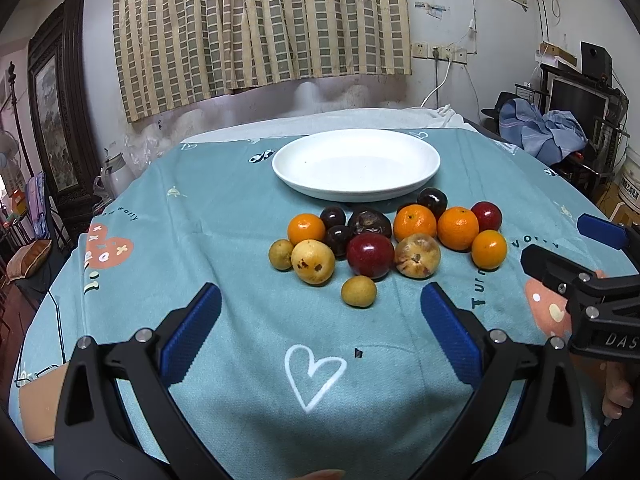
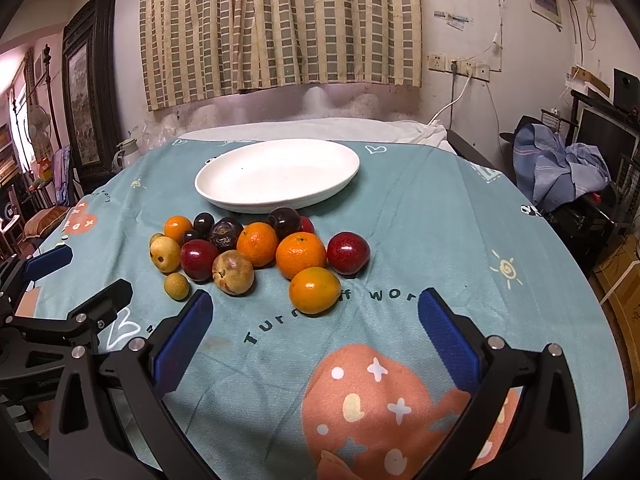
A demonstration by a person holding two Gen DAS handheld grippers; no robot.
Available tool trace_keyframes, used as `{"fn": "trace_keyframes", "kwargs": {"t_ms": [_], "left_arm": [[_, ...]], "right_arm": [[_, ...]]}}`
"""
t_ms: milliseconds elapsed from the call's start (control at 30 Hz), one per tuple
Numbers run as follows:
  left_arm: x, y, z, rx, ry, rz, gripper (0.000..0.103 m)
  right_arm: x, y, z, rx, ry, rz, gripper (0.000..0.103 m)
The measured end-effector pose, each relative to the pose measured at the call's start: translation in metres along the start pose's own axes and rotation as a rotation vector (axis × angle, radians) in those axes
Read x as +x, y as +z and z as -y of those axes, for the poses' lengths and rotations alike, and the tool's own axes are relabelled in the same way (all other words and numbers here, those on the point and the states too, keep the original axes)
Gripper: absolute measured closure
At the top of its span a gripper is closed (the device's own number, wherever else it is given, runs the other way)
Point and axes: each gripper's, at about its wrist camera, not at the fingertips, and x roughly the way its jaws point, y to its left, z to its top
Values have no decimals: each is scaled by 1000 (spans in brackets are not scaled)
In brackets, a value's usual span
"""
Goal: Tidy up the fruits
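Left wrist: both grippers [image 1: 320, 308] [image 2: 316, 312] agape, level

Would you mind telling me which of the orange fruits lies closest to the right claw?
The oval orange fruit at the front of the pile, directly ahead of the right claw; the other three sit farther back toward the plate.

Orange, red and yellow fruit against a teal printed tablecloth [image 1: 240, 208].

A plain white shallow plate [image 1: 356, 164] sits above glossy orange round mandarins [image 1: 415, 222], deep red plums [image 1: 370, 255], near-black dark plums [image 1: 333, 217] and brown-speckled yellow loquats [image 1: 313, 261]. The cloth carries white outlined hearts, coral-pink blotches with cream stars and dots, and dark lettering. Both black plastic grippers, left [image 1: 320, 320] and right [image 2: 316, 320], bear ribbed royal-blue pads [image 2: 448, 336]. Behind hangs a beige-and-grey checked curtain [image 1: 260, 28].
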Motion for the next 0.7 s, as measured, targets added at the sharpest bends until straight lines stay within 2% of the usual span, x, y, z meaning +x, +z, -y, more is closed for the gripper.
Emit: {"fn": "trace_keyframes", "kwargs": {"t_ms": [267, 700], "left_arm": [[3, -1, 0, 2, -9, -10, 2], [7, -2, 3, 11, -34, -32, 2]], "right_arm": [[-1, 0, 3, 10, 40, 0, 1], [3, 0, 5, 15, 57, -27, 1]]}}
